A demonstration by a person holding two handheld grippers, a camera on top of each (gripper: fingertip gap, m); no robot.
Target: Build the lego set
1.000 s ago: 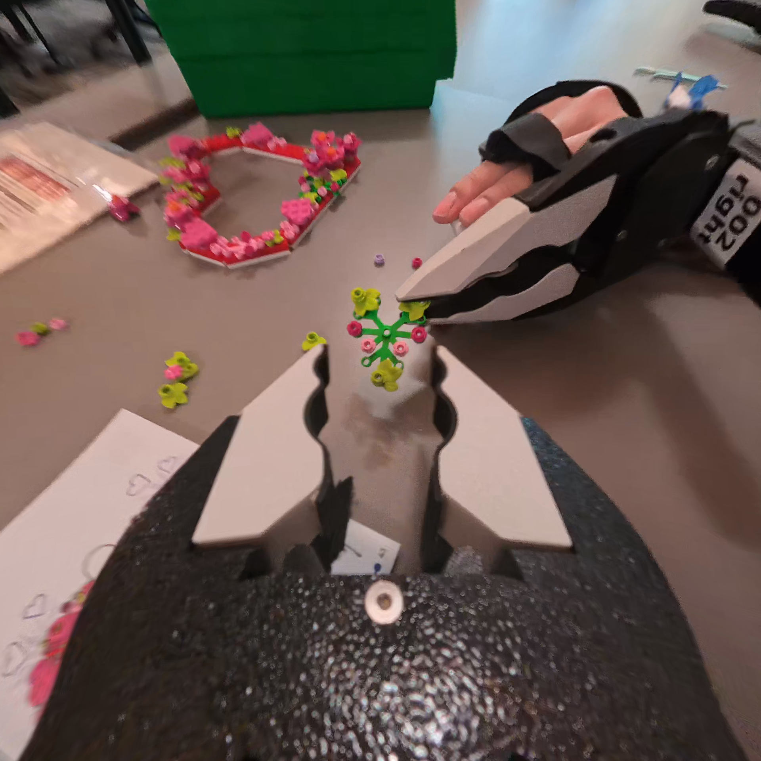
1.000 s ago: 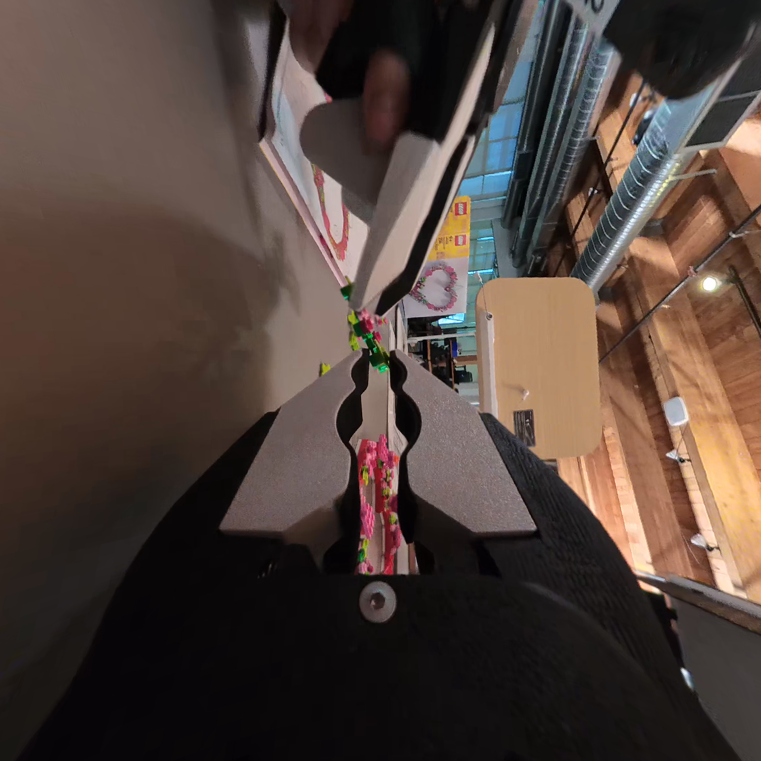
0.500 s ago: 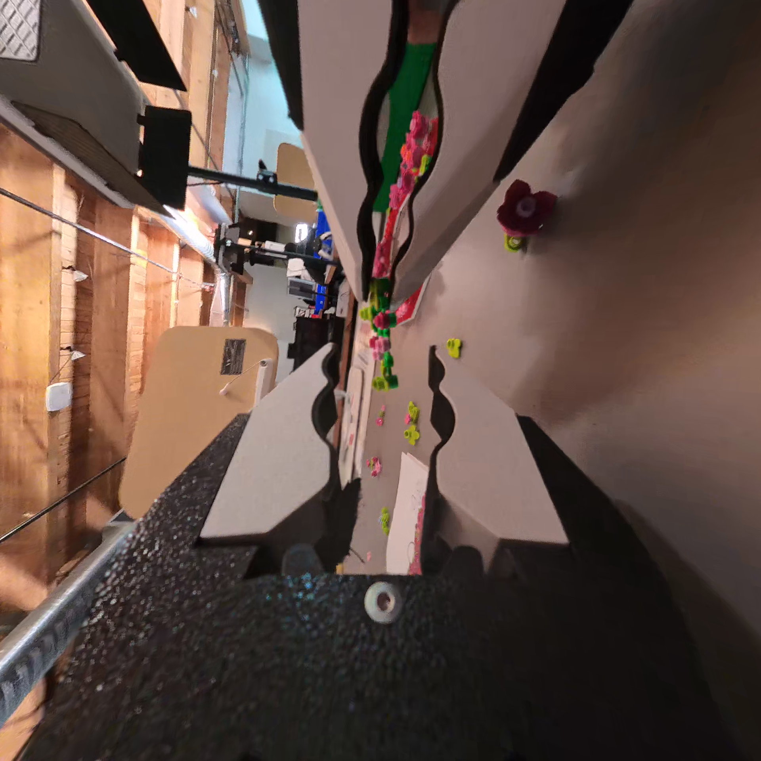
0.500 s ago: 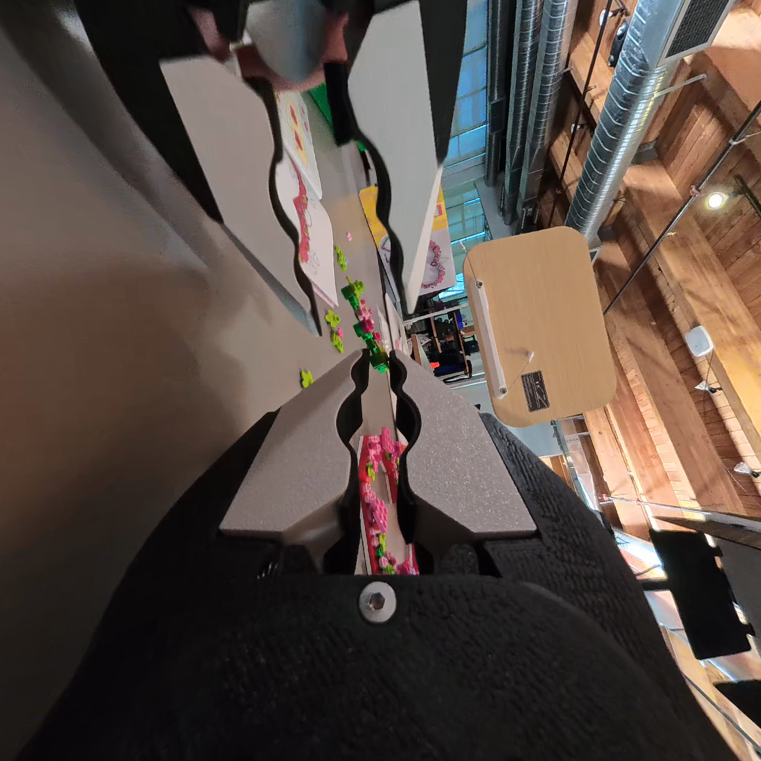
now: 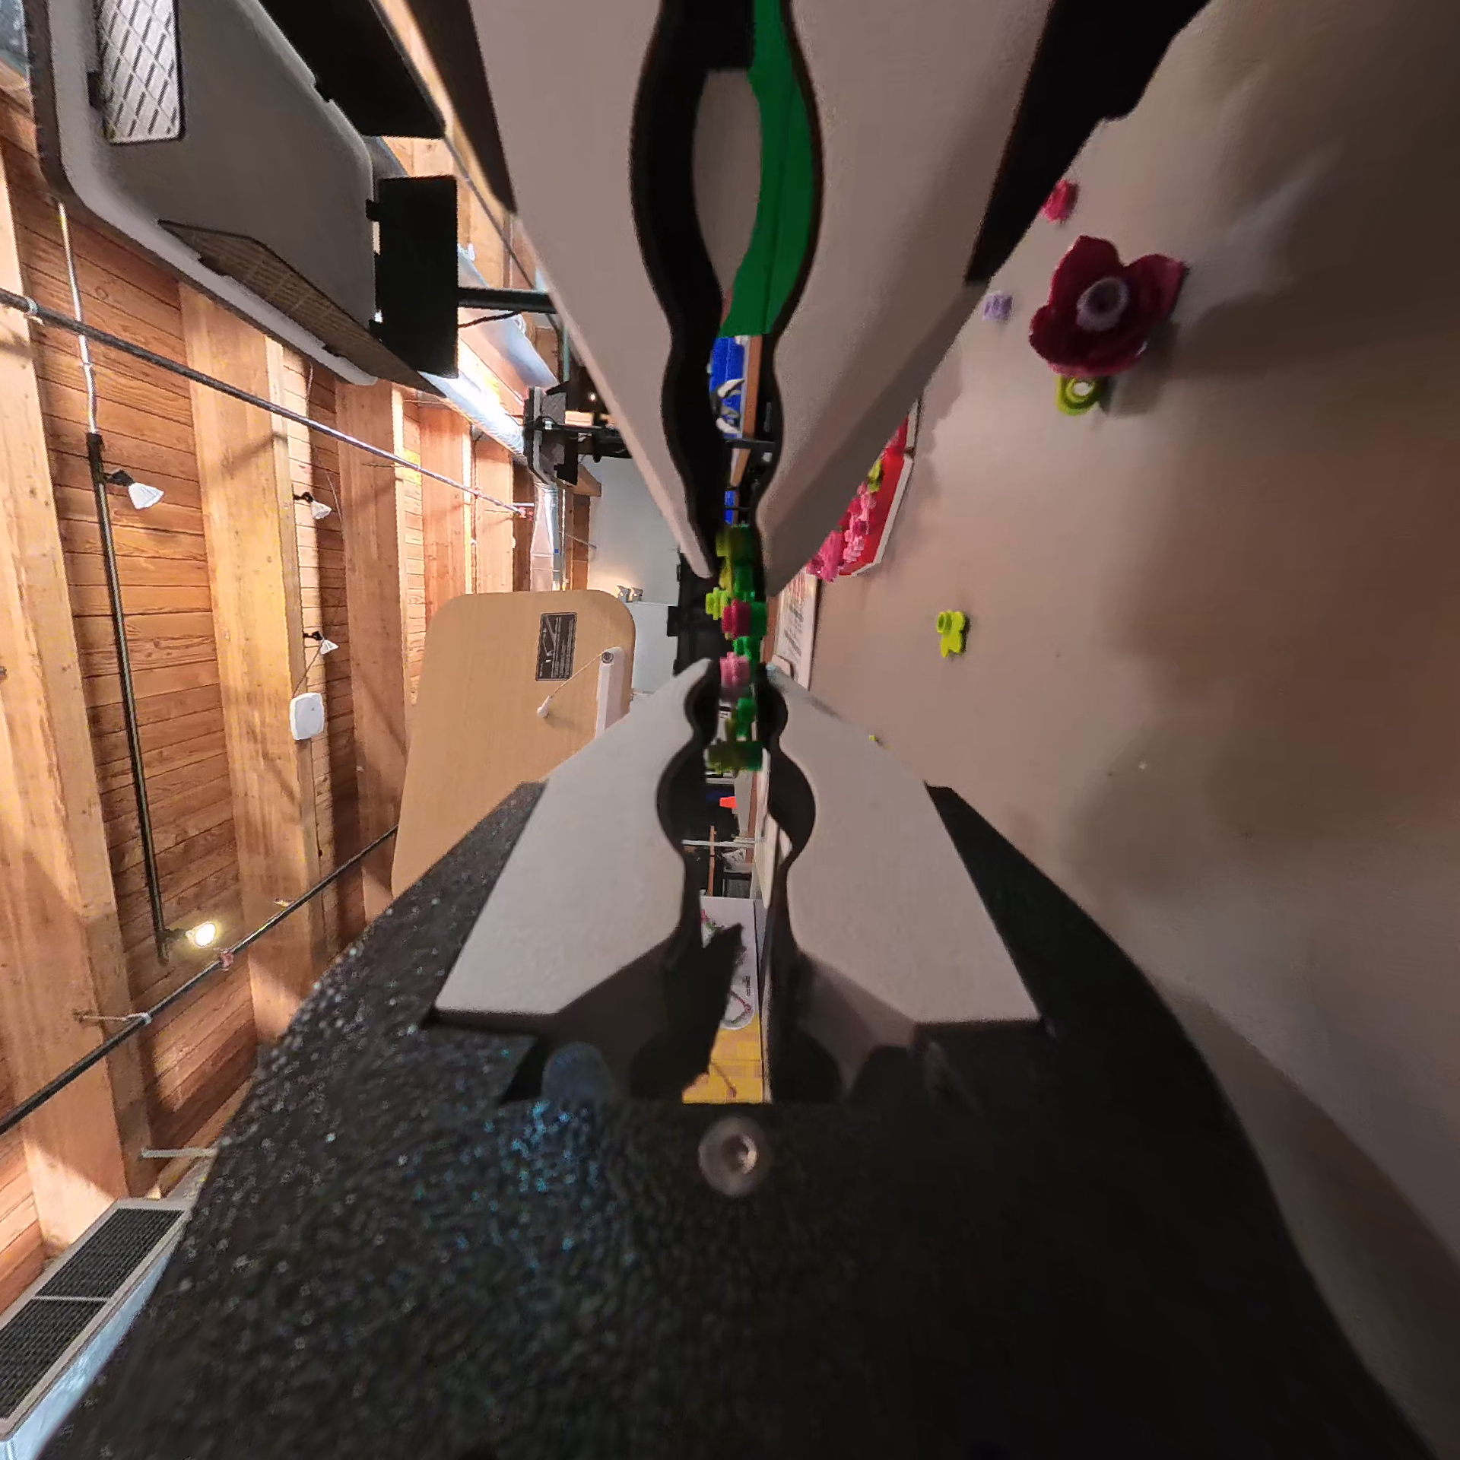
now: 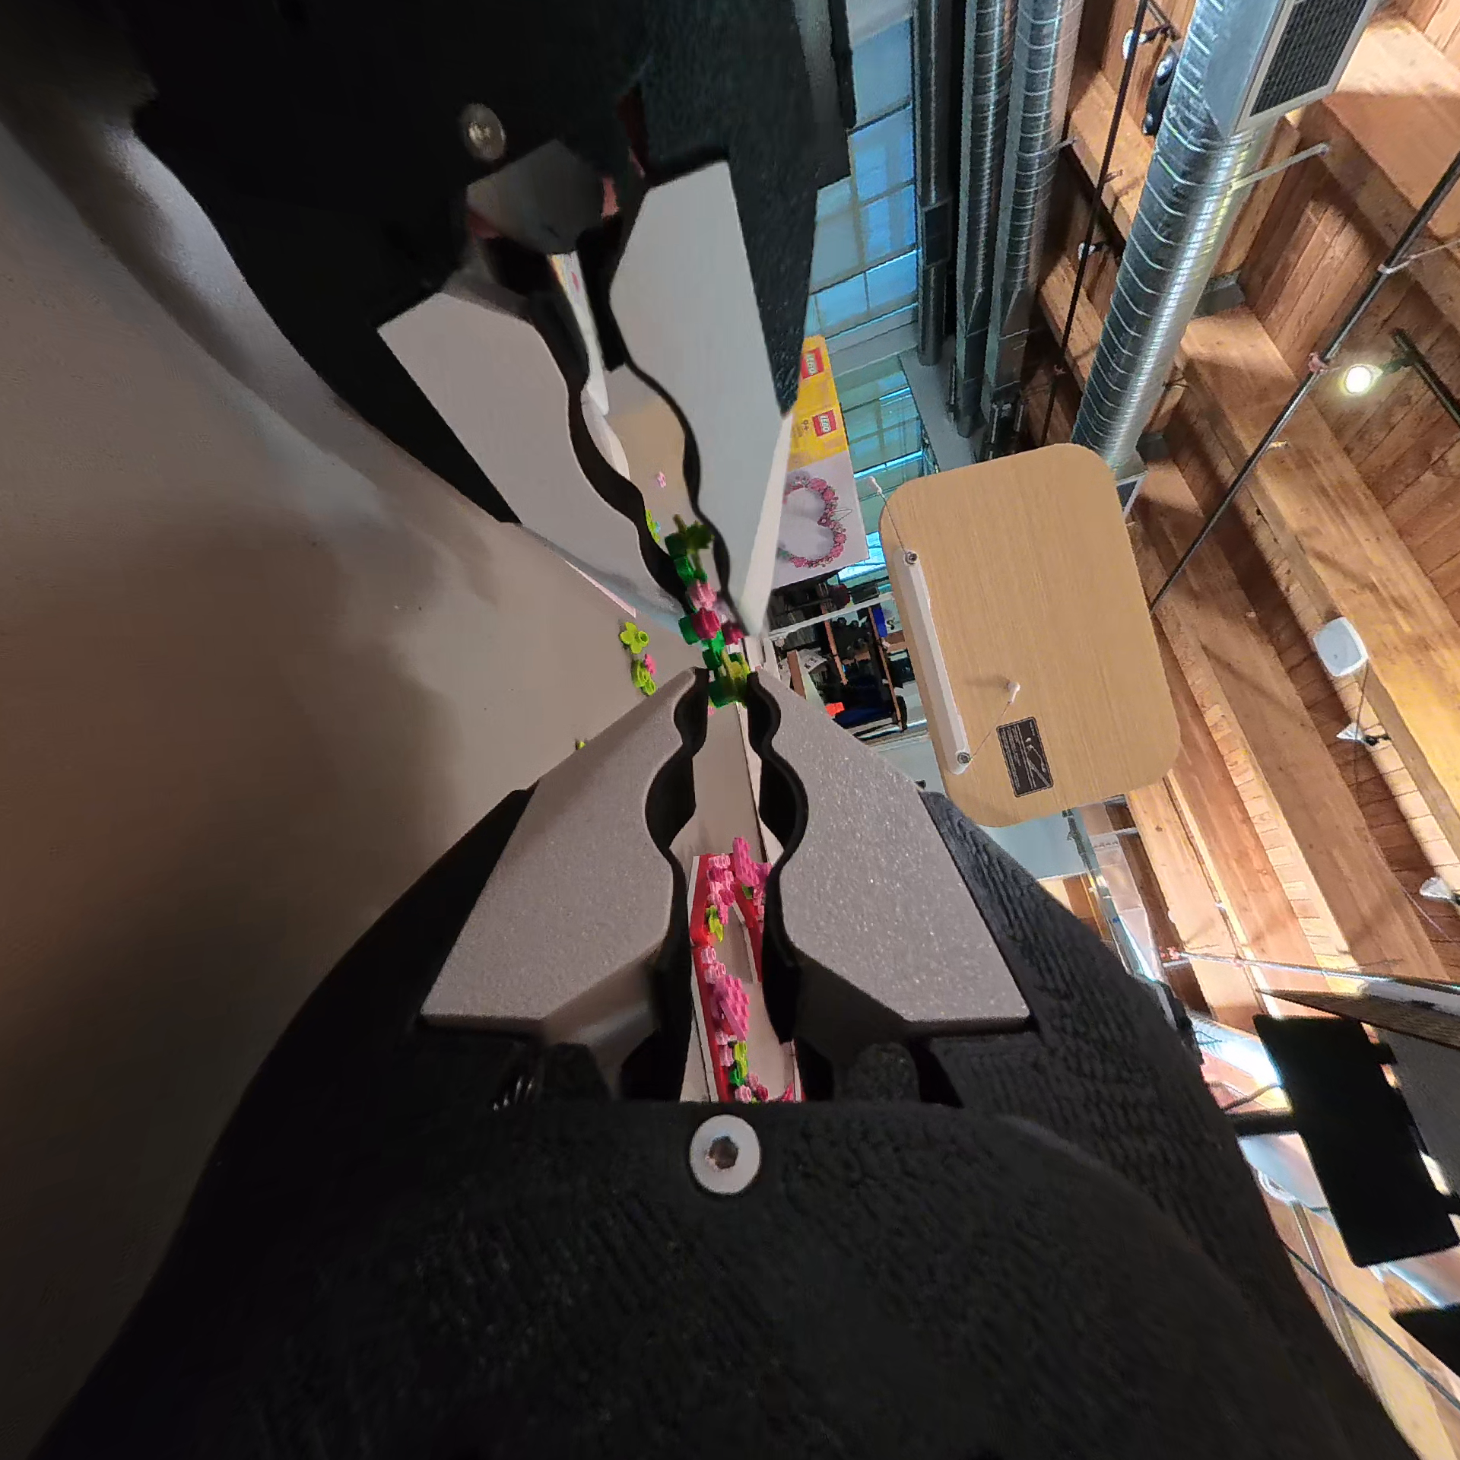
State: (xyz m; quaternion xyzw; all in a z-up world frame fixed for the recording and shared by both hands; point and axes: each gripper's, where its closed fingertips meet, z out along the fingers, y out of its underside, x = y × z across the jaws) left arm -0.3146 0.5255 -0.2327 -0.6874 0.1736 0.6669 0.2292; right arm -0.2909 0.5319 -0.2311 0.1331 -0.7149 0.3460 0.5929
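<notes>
The green flower sprig (image 5: 736, 632) hangs above the table (image 5: 1185, 632), pinched at opposite ends by the narrowed left gripper (image 5: 739, 699) and right gripper (image 6: 723, 686). Keep both grips light and aligned, lest blossoms pop off.

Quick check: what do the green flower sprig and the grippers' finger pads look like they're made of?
Green flower sprig: hard glossy moulded plastic, judging by the studs and saturated colours. Left gripper and right gripper finger pads: matte grey with a fine grain, probably printed plastic or a rubbery coating; I cannot tell which.
</notes>
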